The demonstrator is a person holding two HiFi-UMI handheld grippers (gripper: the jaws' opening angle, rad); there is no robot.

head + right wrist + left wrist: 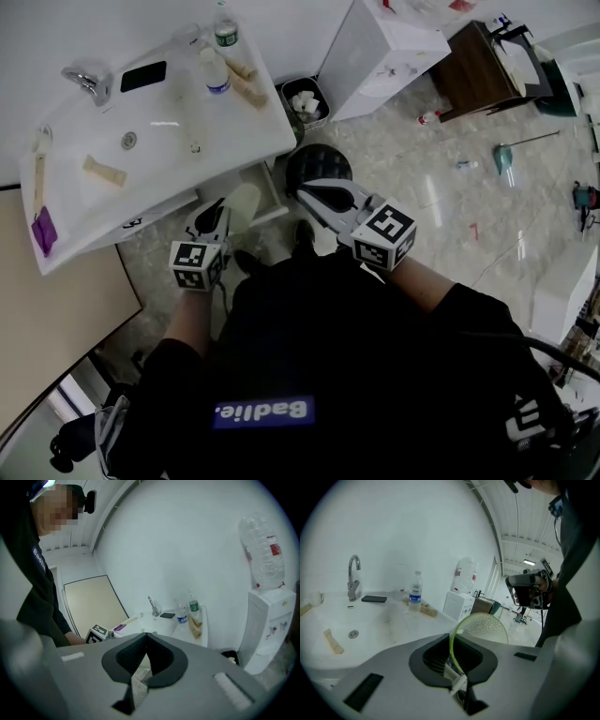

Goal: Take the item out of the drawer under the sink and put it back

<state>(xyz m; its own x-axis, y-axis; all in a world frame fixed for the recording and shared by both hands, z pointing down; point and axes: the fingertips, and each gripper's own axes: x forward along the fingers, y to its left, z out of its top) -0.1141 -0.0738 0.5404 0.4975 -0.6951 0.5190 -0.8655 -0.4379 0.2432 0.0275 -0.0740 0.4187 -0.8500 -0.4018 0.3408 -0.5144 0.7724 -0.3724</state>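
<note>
My left gripper (217, 214) is clamped on the rim of the pale green bowl (480, 627), which stands on edge and juts forward and to the right of the jaws. The sink (187, 183) lies just ahead and to the left, so the drawer beneath it should be ahead and below. My right gripper (309, 192), jaws together on nothing, sits well off to the right above a dark round object (319, 167), and I judge the bowl's own arm nearer the drawer.

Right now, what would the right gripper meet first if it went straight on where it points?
Probably the near edge of the white sink counter, beside the bottles; depth is unclear.
</note>
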